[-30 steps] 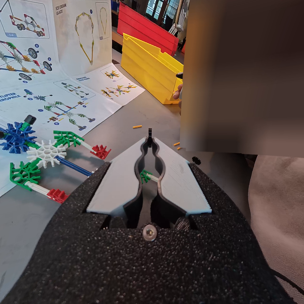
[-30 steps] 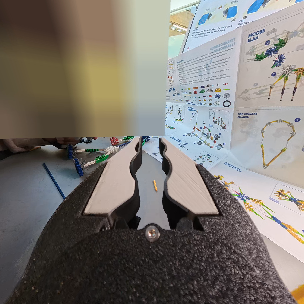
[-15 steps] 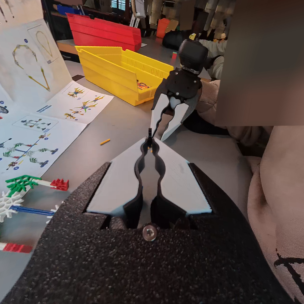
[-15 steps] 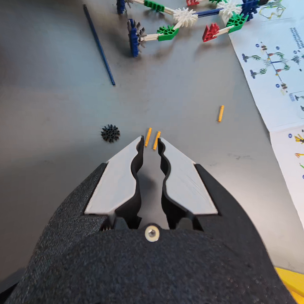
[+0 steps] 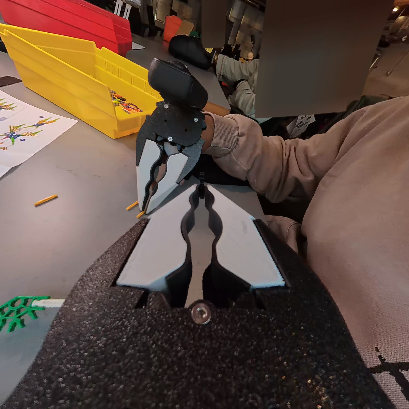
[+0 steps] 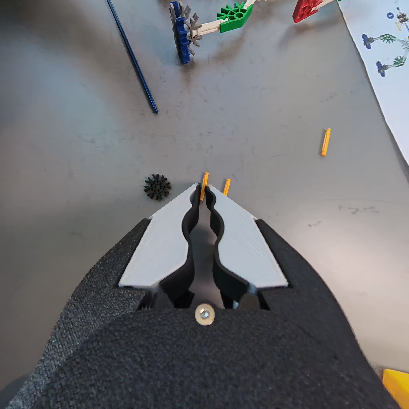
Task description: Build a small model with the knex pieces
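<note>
Left wrist view. My left gripper (image 5: 201, 188) is closed on a small black connector (image 5: 201, 180), which stands upright out of the fingertips above the grey table (image 5: 84, 172). Just beyond and to its left, my right gripper (image 5: 145, 209) points steeply down with its tips at the tabletop, among 2 short yellow rods; a third yellow rod (image 5: 45, 199) lies well apart to the left. A beige sleeve (image 5: 276, 159) reaches in from the right, wrist bent downward over the tool. A yellow bin (image 5: 66, 73) holding small parts stands behind, with a red bin (image 5: 66, 24) past it.

Right wrist view. The right gripper (image 6: 202, 188) looks almost straight down. Its jaws are drawn narrow about 1 yellow rod (image 6: 204, 186), which runs lengthwise between the tips; I judge it gripped, though contact with the table cannot be ruled out. A second yellow rod (image 6: 226, 187) lies just beside the right finger, and a black snowflake connector (image 6: 157, 187) lies near on the left. A long blue rod (image 6: 132, 57) and a partly built model (image 6: 199, 28) lie farther off. To hold well, I would keep the rod centred in the tips and clear of its neighbour.
</note>
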`<state>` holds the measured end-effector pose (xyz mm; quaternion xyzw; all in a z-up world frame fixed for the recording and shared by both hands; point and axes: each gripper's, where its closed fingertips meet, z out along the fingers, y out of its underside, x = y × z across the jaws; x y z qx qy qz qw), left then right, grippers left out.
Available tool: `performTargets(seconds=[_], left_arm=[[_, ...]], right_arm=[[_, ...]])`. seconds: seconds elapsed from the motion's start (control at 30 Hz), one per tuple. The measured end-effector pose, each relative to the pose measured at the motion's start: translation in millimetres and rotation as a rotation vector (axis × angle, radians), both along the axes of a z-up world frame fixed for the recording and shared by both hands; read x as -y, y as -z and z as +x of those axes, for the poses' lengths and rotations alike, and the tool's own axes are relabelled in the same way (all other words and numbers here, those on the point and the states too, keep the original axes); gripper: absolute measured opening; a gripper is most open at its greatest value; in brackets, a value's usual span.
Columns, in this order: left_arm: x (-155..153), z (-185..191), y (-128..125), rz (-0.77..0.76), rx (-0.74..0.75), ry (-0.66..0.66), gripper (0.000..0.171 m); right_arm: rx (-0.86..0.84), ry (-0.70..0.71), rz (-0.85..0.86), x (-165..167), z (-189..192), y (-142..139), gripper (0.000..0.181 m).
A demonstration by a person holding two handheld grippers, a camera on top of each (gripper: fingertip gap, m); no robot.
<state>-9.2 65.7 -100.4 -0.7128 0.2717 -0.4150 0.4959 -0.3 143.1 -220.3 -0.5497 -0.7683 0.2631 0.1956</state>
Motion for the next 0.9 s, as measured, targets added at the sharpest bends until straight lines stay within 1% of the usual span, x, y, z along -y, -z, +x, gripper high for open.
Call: performTargets(seconds=[0.17,0.23,0.3,0.37,0.43,0.5,0.57,0.67,0.8,0.9], left_arm=[[9.1,1.6,-0.9,-0.092,0.134,-0.003,0.002],[9.8,0.8,1.3,-0.156,0.21,-0.004,0.002],[8.7,0.0,4.9,-0.216,0.27,0.002,0.002],[9.0,0.3,7.7,-0.262,0.314,0.029,0.002],[12.2,1.4,5.2,-0.305,0.381,0.083,0.002],[17.7,3.2,-0.5,-0.347,0.46,0.153,0.002],[22.1,5.1,-5.2,-0.379,0.522,0.207,0.002],[26.4,8.7,-6.9,-0.411,0.56,0.251,0.002],[27.3,10.4,-5.8,-0.443,0.586,0.27,0.002],[26.9,9.9,-5.2,-0.458,0.6,0.275,0.002]], right_arm=[[-0.02,-0.039,0.05,1.5,-1.1,-1.4,0.0],[-0.076,-0.051,0.009,7.5,-7.1,-10.1,0.0],[-0.179,-0.075,-0.04,14.5,-14.8,-28.6,0.001],[-0.329,-0.142,-0.135,31.3,-19.5,-57.2,0.001],[-0.456,-0.203,-0.227,46.1,-19.4,-83.5,0.001],[-0.526,-0.258,-0.298,58.3,-16.0,-99.2,0.001],[-0.557,-0.3,-0.342,67.7,-13.7,-106.0,0.001],[-0.586,-0.357,-0.379,80.4,-10.8,-111.5,0.001],[-0.606,-0.4,-0.394,88.2,-6.4,-115.9,0.001],[-0.612,-0.407,-0.401,88.8,-4.7,-117.2,0.001]])
